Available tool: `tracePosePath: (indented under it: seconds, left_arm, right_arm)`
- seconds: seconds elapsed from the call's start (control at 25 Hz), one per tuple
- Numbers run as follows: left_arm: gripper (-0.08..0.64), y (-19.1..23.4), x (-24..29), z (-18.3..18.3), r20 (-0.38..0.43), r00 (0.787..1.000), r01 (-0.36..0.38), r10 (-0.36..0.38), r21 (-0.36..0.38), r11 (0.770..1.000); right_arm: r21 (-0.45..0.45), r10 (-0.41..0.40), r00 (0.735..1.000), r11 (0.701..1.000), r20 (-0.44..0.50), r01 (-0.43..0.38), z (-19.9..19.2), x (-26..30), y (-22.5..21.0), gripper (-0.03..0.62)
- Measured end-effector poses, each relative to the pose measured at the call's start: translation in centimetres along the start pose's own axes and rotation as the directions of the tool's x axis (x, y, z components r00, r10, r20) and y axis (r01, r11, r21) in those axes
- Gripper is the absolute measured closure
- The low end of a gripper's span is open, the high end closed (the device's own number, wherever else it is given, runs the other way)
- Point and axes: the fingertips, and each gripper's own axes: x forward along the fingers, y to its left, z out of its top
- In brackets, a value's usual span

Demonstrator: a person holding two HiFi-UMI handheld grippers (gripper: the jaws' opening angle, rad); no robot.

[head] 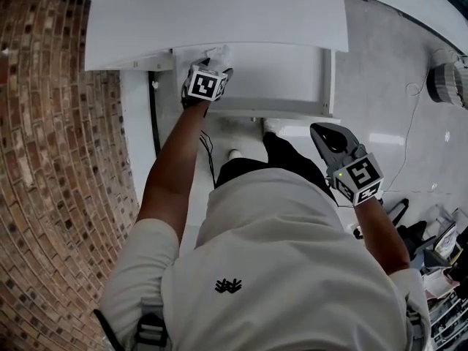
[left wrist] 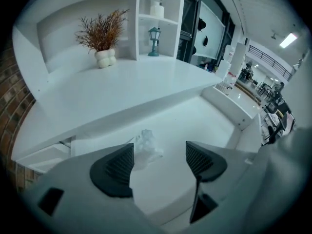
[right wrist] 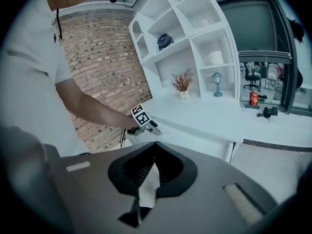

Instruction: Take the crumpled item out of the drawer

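Observation:
Under the white counter (head: pixel 219 13) a white drawer (head: pixel 292 110) stands pulled out. A crumpled white item (head: pixel 218 52) lies on the drawer floor near its back left corner. My left gripper (head: pixel 212 68) reaches into the drawer right at it. In the left gripper view the jaws (left wrist: pixel 159 150) stand wide open, and the crumpled item (left wrist: pixel 146 144) lies on the drawer floor (left wrist: pixel 200 126) just ahead of the left pad (left wrist: pixel 117 169), with no pad pressing on it. My right gripper (head: pixel 319 131) hangs beside my hip, away from the drawer, shut (right wrist: pixel 154 150) and empty.
A brick wall (head: pixel 51 123) runs along the left, with a black cable (head: pixel 155 112) beside the cabinet. On the counter stand a dried plant (left wrist: pixel 102 33) and a small lantern (left wrist: pixel 154 34). Clutter (head: pixel 439 247) lies on the floor at the right.

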Motion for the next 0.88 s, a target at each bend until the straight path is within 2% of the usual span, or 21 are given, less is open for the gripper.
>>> tracePosePath:
  seconds: [0.24,0.36,0.48,0.6,0.88]
  left_arm:
    - [0.216,2.0,3.9,-0.6,-0.062,0.997,-0.041,0.042,0.015,0.999]
    - [0.215,2.5,6.1,-0.9,-0.065,0.997,-0.038,0.038,0.003,0.999]
    - [0.213,3.2,6.5,-1.5,-0.117,0.991,-0.071,0.071,0.006,0.997]
    - [0.219,3.1,7.9,-2.4,-0.145,0.988,-0.053,0.053,0.002,0.999]
    - [0.359,3.4,8.7,-2.7,-0.140,0.986,-0.092,0.093,0.014,0.996]
  right_arm:
    - [0.015,-0.015,0.999,1.000,-0.033,0.015,-0.1,0.0,-2.6,0.578]
    - [0.016,-0.012,0.999,1.000,-0.053,0.013,-0.4,0.2,-3.4,0.578]
    - [0.023,-0.014,0.998,1.000,-0.061,0.016,-0.6,0.3,-3.9,0.578]
    - [0.035,-0.015,0.997,0.999,-0.074,0.017,-0.8,0.4,-4.4,0.578]
    - [0.055,-0.013,0.996,0.998,-0.083,0.018,-1.4,0.8,-4.8,0.578]
